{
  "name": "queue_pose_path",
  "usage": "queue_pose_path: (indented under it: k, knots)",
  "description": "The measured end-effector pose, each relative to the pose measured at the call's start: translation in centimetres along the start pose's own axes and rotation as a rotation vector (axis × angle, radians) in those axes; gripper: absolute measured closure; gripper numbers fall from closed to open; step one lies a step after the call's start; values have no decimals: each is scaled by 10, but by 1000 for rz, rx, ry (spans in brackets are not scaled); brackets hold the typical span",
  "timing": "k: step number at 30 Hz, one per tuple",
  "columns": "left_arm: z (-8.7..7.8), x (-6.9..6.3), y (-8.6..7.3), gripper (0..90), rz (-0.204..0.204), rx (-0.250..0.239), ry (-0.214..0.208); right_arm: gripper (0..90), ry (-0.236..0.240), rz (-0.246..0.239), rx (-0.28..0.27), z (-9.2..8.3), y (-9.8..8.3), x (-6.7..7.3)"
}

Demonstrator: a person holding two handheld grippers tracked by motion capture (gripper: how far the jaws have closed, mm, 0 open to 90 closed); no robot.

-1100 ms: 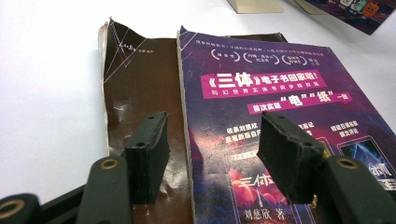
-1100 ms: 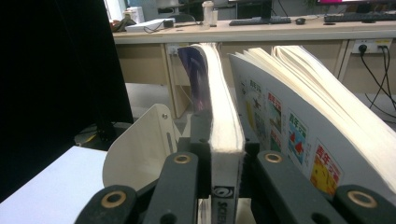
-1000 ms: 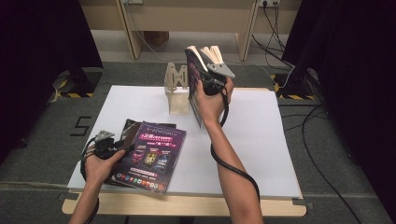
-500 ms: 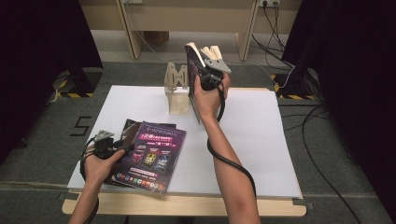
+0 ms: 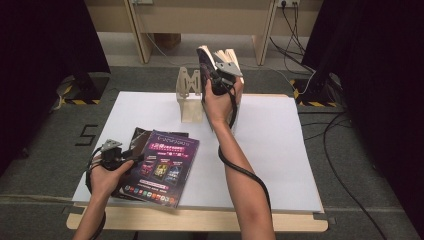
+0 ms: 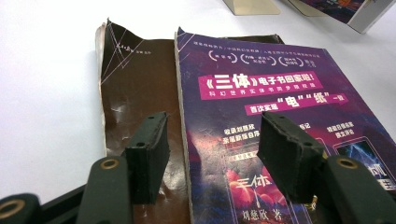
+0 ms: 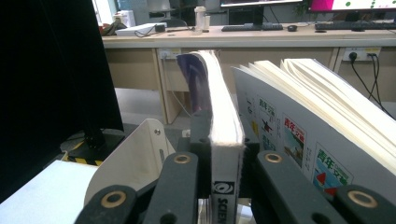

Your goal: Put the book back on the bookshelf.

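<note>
A purple paperback [image 5: 165, 167] lies flat at the table's front left, partly over a torn brown book [image 5: 141, 136]. My left gripper [image 5: 131, 159] stands open at their left edge. In the left gripper view its pads [image 6: 149, 156] hover on either side of the purple book's [image 6: 280, 93] spine, over the brown cover [image 6: 135, 93], pressing nothing. My right gripper [image 5: 220, 75] is raised at the far side, shut on an upright book [image 5: 203, 57]. The right gripper view shows that book [image 7: 224, 126] edge-on, clamped in the right gripper [image 7: 225, 161].
A pale wooden book stand [image 5: 190, 95] sits at the table's far middle, its curved side [image 7: 135, 158] just left of the held book. Grey-covered magazines [image 7: 289, 126] lean at its right. The white table sheet [image 5: 280, 150] lies bare on the right. Dark curtains flank the table.
My right hand has edged the upright book slightly up and toward the far edge. The left hand and the flat books have not moved.
</note>
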State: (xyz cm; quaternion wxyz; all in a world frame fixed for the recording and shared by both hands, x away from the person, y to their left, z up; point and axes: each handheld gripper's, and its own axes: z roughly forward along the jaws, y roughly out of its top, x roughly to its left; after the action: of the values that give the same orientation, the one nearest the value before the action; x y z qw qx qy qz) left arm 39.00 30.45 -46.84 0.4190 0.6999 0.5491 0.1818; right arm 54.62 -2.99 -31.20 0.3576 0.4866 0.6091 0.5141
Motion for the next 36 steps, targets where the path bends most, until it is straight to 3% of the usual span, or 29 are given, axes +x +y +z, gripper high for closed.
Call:
queue_pose_path:
  k: [19,36]
  knots:
    - [0,0,0,425,-2,-1,-2,830,-32,-9,-5,7,-7,-1]
    - [0,-3,1,424,3,-5,-7,813,-7,0,82,-13,-11,-8]
